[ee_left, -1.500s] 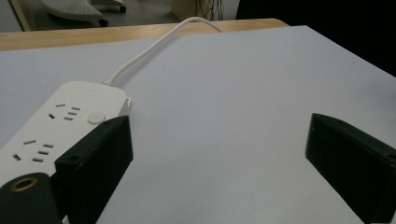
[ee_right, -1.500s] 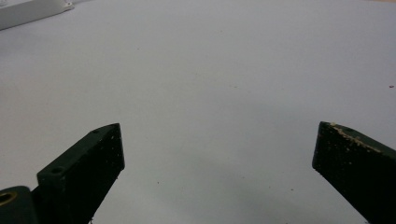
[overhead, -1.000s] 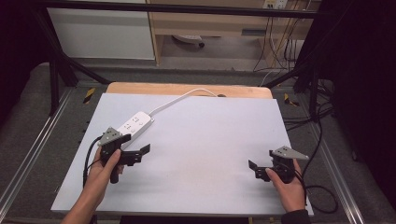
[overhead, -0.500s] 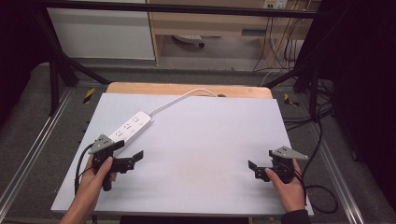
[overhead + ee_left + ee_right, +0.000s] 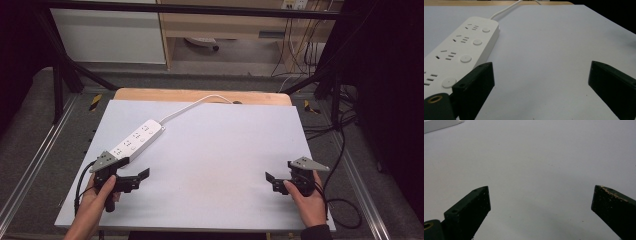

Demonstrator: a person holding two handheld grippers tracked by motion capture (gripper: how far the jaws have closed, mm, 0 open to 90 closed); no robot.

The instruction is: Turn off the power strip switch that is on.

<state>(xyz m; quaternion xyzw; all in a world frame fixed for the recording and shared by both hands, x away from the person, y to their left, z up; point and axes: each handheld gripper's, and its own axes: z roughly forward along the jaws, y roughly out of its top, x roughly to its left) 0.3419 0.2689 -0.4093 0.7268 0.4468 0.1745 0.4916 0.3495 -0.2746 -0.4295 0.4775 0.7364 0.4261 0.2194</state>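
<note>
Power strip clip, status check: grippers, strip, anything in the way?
Left gripper open, empty, beside power strip. Right gripper open, empty, at table's right. Strip flat, cord trailing back. Nothing between.

The high view looks down on the table (image 5: 210, 165); both gripper views skim it closely, seemingly sharing its middle.

Pretty much the whole table (image 5: 225, 165) is lying open, middle through to the right edge. The only thing getting in the way is the power strip (image 5: 138, 140) sitting diagonally near the left edge, with its cord (image 5: 192, 105) running off over the far edge.
</note>
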